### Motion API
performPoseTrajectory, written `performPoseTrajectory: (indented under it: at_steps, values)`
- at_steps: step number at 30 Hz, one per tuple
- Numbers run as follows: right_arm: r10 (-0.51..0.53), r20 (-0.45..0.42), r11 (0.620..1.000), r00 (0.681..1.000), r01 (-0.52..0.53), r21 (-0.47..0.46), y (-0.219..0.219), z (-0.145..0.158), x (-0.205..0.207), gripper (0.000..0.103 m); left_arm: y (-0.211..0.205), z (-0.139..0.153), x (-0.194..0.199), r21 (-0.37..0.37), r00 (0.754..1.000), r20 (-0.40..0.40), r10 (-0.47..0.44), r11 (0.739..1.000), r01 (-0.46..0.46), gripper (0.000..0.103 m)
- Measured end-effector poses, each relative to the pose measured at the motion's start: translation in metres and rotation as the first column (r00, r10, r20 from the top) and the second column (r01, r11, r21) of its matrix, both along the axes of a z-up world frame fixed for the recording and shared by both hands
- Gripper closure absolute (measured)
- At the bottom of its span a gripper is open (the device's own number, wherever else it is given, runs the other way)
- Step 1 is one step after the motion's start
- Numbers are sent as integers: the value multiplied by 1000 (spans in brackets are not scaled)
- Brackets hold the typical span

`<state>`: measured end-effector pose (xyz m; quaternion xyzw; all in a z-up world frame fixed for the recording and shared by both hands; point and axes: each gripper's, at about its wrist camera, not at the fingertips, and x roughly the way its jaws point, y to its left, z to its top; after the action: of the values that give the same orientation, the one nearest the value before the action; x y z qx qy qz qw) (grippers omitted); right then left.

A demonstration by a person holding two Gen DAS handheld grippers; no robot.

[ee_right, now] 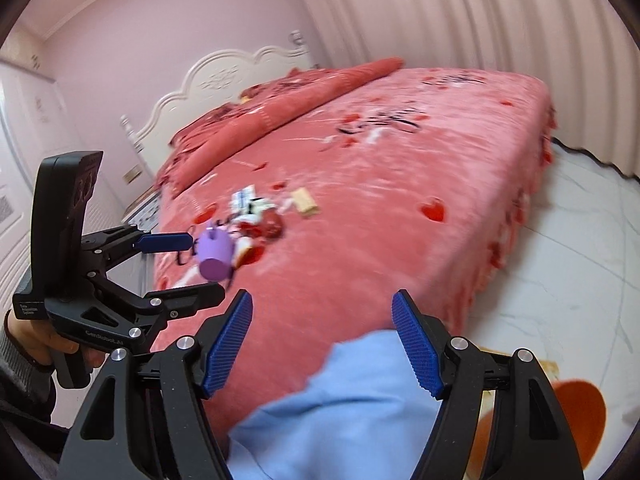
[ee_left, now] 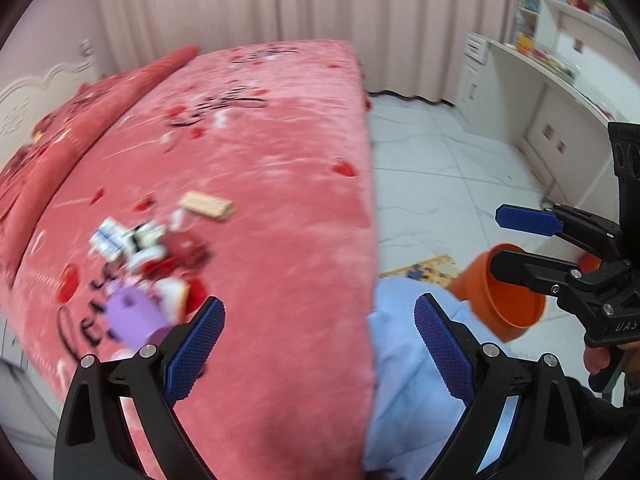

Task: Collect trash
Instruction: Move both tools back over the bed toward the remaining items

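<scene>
Trash lies in a loose pile on the pink bed (ee_left: 280,240): a purple cup (ee_left: 132,316) on its side, a tan wafer-like box (ee_left: 206,205), a white and blue wrapper (ee_left: 106,240) and red and white scraps (ee_left: 176,256). The pile also shows in the right wrist view, with the purple cup (ee_right: 216,254) and tan box (ee_right: 306,201). An orange bin (ee_left: 500,292) stands on the floor by the bed. My left gripper (ee_left: 320,344) is open and empty above the bed's edge. My right gripper (ee_right: 322,344) is open and empty, near the bin.
A light blue cloth (ee_left: 408,380) lies below both grippers at the bed's edge. White tiled floor (ee_left: 440,168) runs to the right of the bed. A white desk with shelves (ee_left: 540,92) stands at the far right. Curtains (ee_left: 260,0) hang behind.
</scene>
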<state>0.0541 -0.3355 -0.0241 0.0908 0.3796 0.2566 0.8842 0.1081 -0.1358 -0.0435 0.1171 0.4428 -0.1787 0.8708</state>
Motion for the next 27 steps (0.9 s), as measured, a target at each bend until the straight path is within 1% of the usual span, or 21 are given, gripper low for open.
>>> performPoseTrajectory:
  at_steps: [4,7,12,17,24,27]
  values:
    - [62,12,998,998,-62,-8,36,8,9,31,33,4,-6,-7,999,17,48,999,-48,9]
    - [94,18,995,995,-94,-18,55,8,15,30,58,5,-9,-20,996,25,85,996,-84,9]
    - [151,20,988,988,-150,-30,91,9,34,30,97,1,-4,-47,988,17,151,988,-150,9]
    - [192,14,981,981,-191,-38,120,6,57,30,127,-4,12,-58,981,4,196,979,-196,9]
    - [234,5,971,972,-233,-51,149,-5,93,31,159,-11,41,-85,975,-12,221,971,-222,9]
    - [250,0,967,968,-249,-59,160,-10,105,31,170,-16,57,-83,973,-24,231,969,-233,9]
